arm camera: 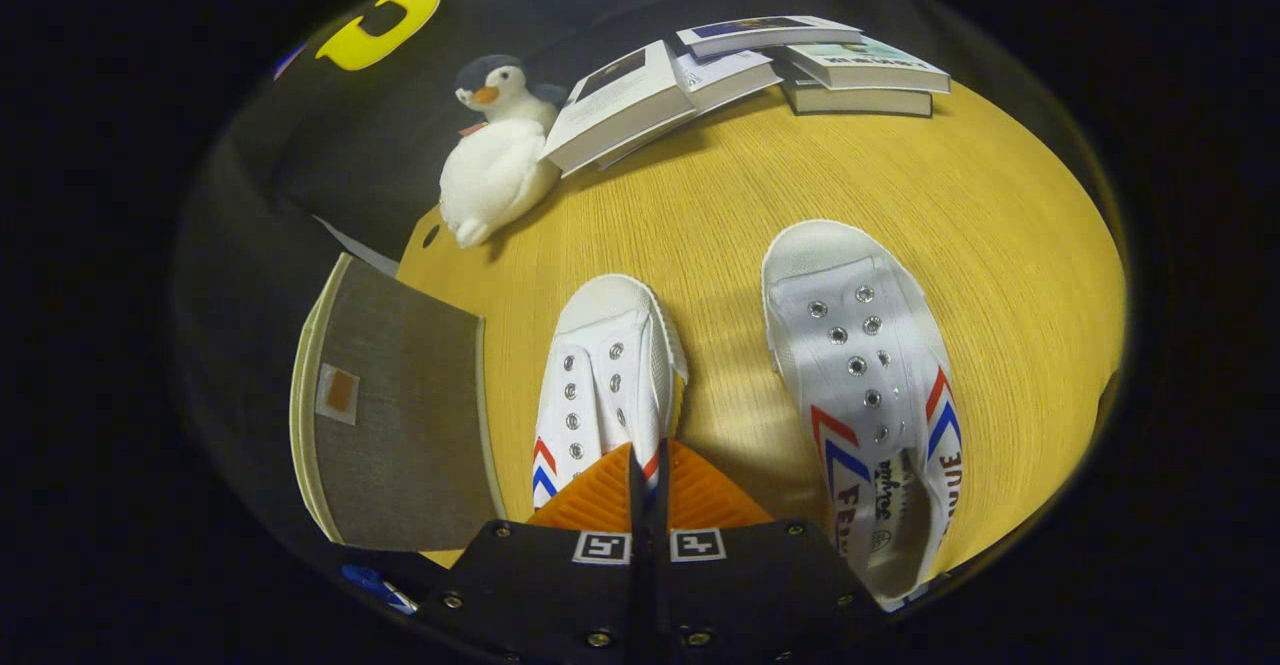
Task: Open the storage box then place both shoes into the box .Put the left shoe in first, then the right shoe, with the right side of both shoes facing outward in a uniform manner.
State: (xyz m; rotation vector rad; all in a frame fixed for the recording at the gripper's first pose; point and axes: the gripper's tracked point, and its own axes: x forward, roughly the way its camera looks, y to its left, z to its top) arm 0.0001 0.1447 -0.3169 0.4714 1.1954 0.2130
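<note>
On a wooden table (760, 185), the gripper (650, 470) pinches the left shoe (605, 375) at its collar, fingers nearly closed; the right shoe (865, 375) lies beside; both look light, soft canvas; the storage box (400, 415) stands left.

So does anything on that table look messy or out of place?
Mostly the books: they lie in a loose, fanned heap, one leaning on the toy penguin. The two shoes sit side by side. The gripper is shut, empty.

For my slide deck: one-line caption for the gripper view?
Gripper closed, fingers together over the left shoe; right shoe beside it, storage box still shut.
</note>
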